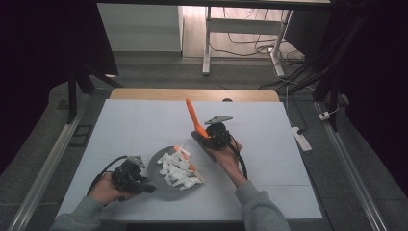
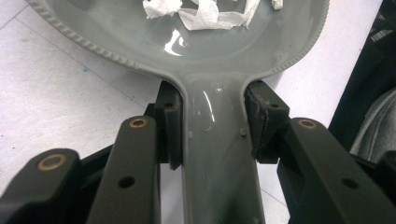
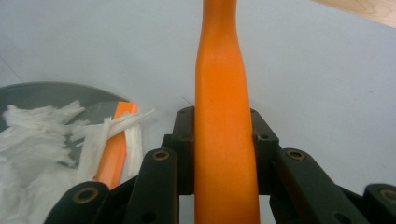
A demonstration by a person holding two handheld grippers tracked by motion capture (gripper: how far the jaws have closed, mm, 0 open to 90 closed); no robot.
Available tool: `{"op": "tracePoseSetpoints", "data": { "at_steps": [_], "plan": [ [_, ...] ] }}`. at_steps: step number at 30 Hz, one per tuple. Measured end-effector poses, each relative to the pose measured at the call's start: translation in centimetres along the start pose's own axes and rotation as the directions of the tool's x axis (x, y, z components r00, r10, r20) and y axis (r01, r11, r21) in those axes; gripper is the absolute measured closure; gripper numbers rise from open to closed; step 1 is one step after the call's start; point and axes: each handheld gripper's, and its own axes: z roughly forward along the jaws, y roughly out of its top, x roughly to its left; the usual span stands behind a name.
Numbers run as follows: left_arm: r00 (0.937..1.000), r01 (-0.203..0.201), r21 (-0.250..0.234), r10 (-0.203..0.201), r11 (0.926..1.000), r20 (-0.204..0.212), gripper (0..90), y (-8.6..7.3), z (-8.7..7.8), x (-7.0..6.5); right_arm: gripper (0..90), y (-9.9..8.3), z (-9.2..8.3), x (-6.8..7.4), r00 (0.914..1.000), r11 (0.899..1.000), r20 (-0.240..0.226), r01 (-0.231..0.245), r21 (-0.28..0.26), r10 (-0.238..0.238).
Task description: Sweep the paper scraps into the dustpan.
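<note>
— What's each hand got?

— The left tongs (image 1: 144,185) are clamped on the flat handle (image 2: 219,154) of a grey dish (image 1: 156,180) sitting on the tabletop (image 1: 120,130); both pads press its edges just below the bowl. The right tongs (image 1: 204,134) hold an orange tool handle (image 3: 223,140) that points up and away, just beyond the dish.

— And the load?

— Torn white paper scraps (image 1: 177,171), heaped in the dish with another orange piece (image 3: 114,144) among them.

— How will it behave?

— The dish looks glazed and rigid, probably slick, so gripping the handle near the bowl seems wise. The scraps look feather-light and limp; they should scatter easily. The orange handle looks stiff and smooth, and the mid-shaft hold suits it.
</note>
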Motion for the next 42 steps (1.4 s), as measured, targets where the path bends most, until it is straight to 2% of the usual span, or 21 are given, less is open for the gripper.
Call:
{"op": "tracePoseSetpoints", "data": {
  "at_steps": [7,11,15,18,20,23,25,28,30,32,37,42],
  "plan": [
    [1.0000,0.004,0.003,-0.004,1.0000,0.000,61.2,0.0,0.2,0.0,70.0,1.0,2.0,1.2,0.9984,0.998,-0.012,0.055,0.040,-0.055],
    [1.0000,0.005,0.001,-0.005,1.0000,0.002,61.3,0.0,0.2,0.0,70.0,1.3,2.8,2.3,0.9952,0.993,-0.022,0.096,0.067,-0.095],
    [1.0000,0.007,0.001,-0.007,1.0000,0.001,61.3,0.0,0.2,0.0,70.0,1.3,3.0,3.3,0.9935,0.991,-0.034,0.111,0.073,-0.109],
    [1.0000,0.006,0.002,-0.006,1.0000,0.001,61.3,0.0,0.2,0.0,70.0,1.2,2.8,4.0,0.9898,0.988,-0.054,0.136,0.077,-0.132],
    [1.0000,0.006,0.004,-0.006,1.0000,-0.001,61.3,0.0,0.3,0.0,70.0,1.1,2.6,4.6,0.9896,0.989,-0.083,0.124,0.079,-0.117],
    [1.0000,0.006,0.003,-0.006,1.0000,-0.001,61.3,0.1,0.2,0.0,70.0,0.6,2.3,5.6,0.9844,0.986,-0.099,0.152,0.066,-0.145],
    [1.0000,0.006,0.003,-0.006,1.0000,-0.001,61.2,0.1,0.3,0.0,70.0,0.4,1.8,6.1,0.9809,0.986,-0.123,0.158,0.054,-0.151],
    [1.0000,0.009,0.005,-0.009,0.9999,-0.003,61.3,0.1,0.3,0.0,70.0,0.4,0.7,7.0,0.9727,0.989,-0.186,0.146,0.024,-0.139],
    [0.9999,0.012,0.004,-0.012,0.9999,-0.004,61.3,0.1,0.3,0.0,70.0,0.4,0.0,7.6,0.9688,0.986,-0.190,0.164,0.009,-0.160],
    [0.9999,0.012,0.002,-0.012,0.9999,-0.004,61.2,0.1,0.3,0.0,70.0,0.6,-0.8,7.6,0.9664,0.985,-0.191,0.171,-0.021,-0.172],
    [0.9999,0.012,0.004,-0.011,0.9999,-0.004,61.3,0.0,0.4,0.0,70.0,0.7,-2.4,6.5,0.9757,0.986,-0.150,0.152,-0.061,-0.160],
    [0.9999,0.014,0.004,-0.014,0.9999,-0.003,61.3,0.0,0.5,0.0,70.0,-0.1,-3.5,4.6,0.9868,0.993,-0.122,0.099,-0.067,-0.107]
  ]
}}
